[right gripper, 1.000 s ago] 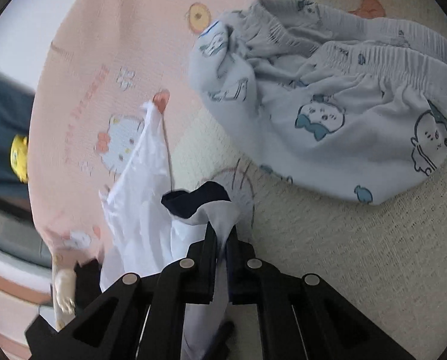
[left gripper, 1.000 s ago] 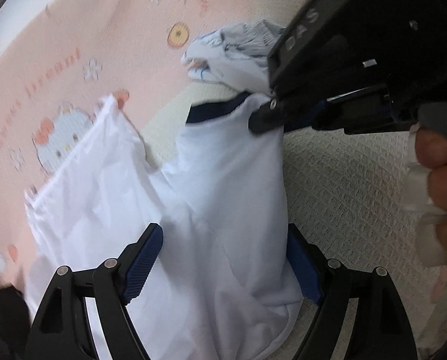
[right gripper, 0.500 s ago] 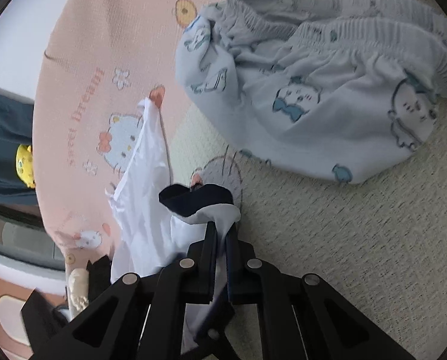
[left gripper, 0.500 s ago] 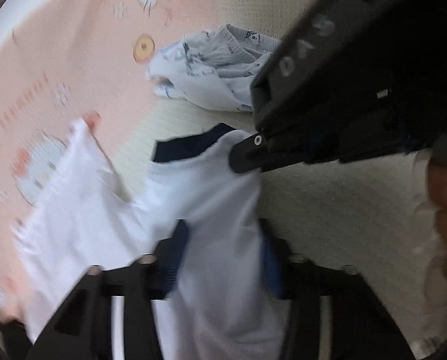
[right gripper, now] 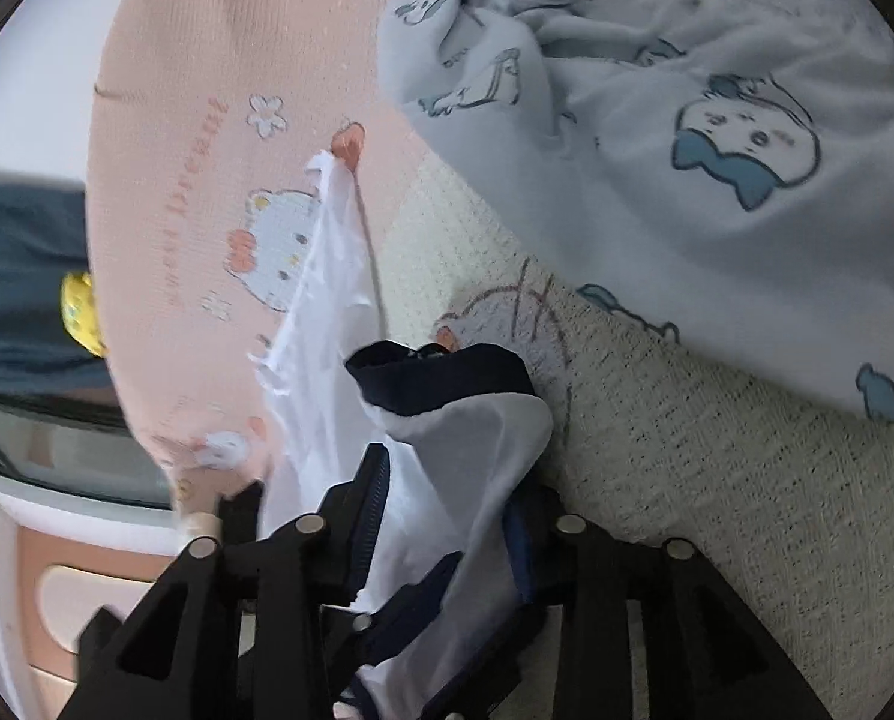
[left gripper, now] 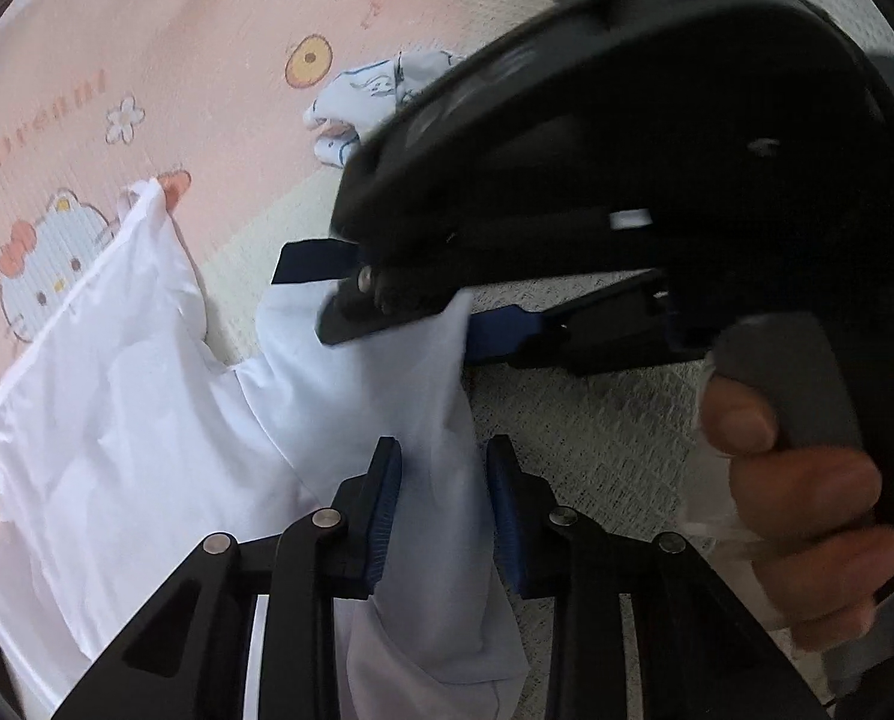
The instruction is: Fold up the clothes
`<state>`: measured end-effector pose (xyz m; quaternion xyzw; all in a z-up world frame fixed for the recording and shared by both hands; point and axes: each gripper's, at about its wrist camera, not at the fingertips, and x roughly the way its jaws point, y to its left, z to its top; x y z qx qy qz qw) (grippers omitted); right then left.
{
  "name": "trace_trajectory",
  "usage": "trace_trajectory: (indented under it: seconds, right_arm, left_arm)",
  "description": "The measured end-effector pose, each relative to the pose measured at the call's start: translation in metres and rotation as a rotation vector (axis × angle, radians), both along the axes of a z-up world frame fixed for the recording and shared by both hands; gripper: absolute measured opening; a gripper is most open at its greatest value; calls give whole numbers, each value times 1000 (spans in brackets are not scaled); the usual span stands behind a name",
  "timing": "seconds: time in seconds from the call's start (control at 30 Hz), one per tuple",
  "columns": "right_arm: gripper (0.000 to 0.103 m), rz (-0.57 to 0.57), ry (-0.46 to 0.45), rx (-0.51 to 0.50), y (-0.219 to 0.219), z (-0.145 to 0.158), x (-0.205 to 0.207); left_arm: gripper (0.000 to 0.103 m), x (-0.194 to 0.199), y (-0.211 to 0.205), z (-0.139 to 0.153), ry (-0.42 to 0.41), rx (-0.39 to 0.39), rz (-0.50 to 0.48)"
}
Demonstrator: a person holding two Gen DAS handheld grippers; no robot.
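one white shirt (left gripper: pixel 147 408) with a navy collar (right gripper: pixel 441 378) hangs at lower centre, its length running down past the left gripper (left gripper: pixel 441 510), whose jaws stand apart around the cloth. the right gripper (right gripper: pixel 447 516), nearer the collar, has jaws apart too. one pale printed garment (right gripper: pixel 717 180) lies upper right on the bed (right gripper: pixel 717 510).

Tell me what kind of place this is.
Probably a home bedroom: a pink cartoon-cat blanket spread like bedding, cartoon-print shorts and a white shirt lying on it.
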<state>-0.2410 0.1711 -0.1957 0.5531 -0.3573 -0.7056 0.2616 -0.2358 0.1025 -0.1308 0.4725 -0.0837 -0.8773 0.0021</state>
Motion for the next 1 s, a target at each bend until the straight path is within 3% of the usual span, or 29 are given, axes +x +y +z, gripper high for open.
trace_trajectory:
  seconds: [0.07,0.13,0.17,0.27,0.37,0.77,0.83,0.9,0.93,0.97,1.0]
  right_arm:
    - [1,-4,17,84,-2,2,0]
    - [1,-15,40,137,-8,4,1]
    - [1,-3,73,198,-11,10,3]
    - [2,41,169,386,-20,29,12]
    - [3,91,225,495,-20,38,22]
    - [3,4,173,593,23,43,46]
    - [9,-10,176,568,26,45,50]
    - [34,-27,182,552,31,50,55]
    - [42,-34,185,549,34,54,59]
    - [50,-42,189,544,37,58,62]
    - [51,-56,200,528,40,63,67]
  left_arm:
    - [27,4,0,0,14,-8,1]
    - [20,7,-2,-1,19,2,-13]
    - [14,9,-3,0,13,19,-53]
    - [6,14,-4,3,-3,43,-57]
    - [6,22,-10,6,-19,102,-55]
    - [7,65,-28,25,-49,250,1]
    - [8,83,-27,28,-58,281,17]
    - [18,101,-27,19,-72,308,37]
    - [38,106,-32,17,-86,328,58]
    - [64,101,-34,14,-82,344,77]
    - [72,93,-35,10,-75,357,95]
